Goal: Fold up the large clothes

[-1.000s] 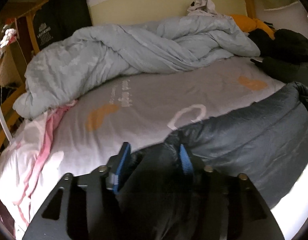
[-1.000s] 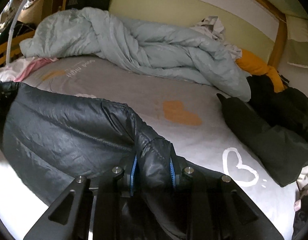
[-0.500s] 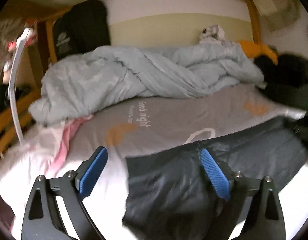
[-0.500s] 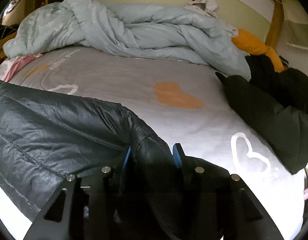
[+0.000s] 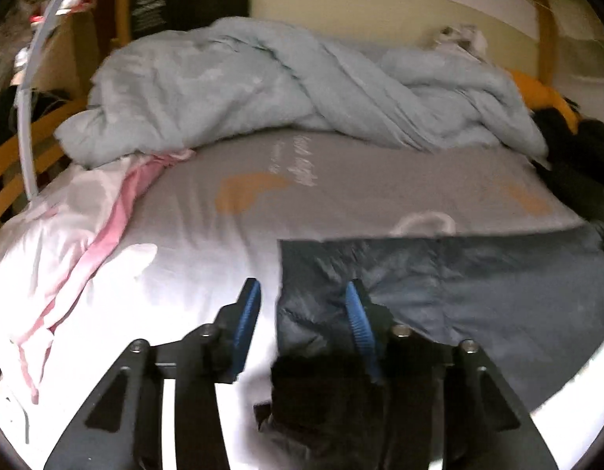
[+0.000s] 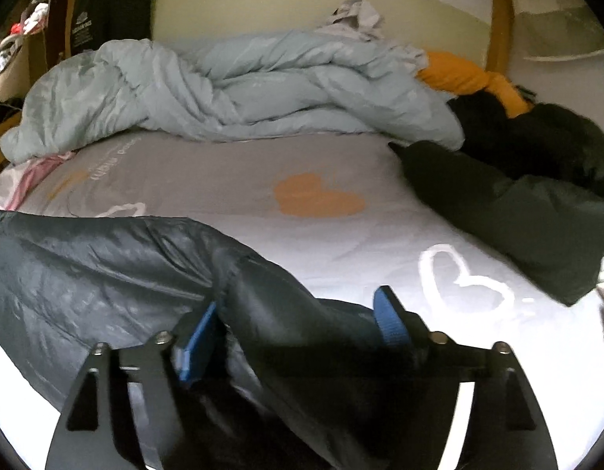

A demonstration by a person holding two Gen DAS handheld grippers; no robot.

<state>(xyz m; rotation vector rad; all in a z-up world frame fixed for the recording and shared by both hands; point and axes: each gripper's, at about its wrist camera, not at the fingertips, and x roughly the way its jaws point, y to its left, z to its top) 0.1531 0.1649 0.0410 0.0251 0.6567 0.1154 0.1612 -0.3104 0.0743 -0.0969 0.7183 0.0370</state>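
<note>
In the left wrist view the left gripper (image 5: 300, 315) stands with its jaws apart over the left edge of the dark puffer jacket (image 5: 458, 286), which lies flat across the near part of the bed (image 5: 341, 192); it seems just set down between folds. In the right wrist view the right gripper (image 6: 298, 319) also gapes, the jacket's bulging sleeve (image 6: 270, 297) lying loose between its fingers, so the next move is probably a fresh pinch on that part to fold it inward.

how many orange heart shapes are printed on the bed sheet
2 show: one orange heart print toward the left by the white lettering, another orange heart mid-sheet nearer the black coat. The crumpled blue duvet may hide more.
</note>
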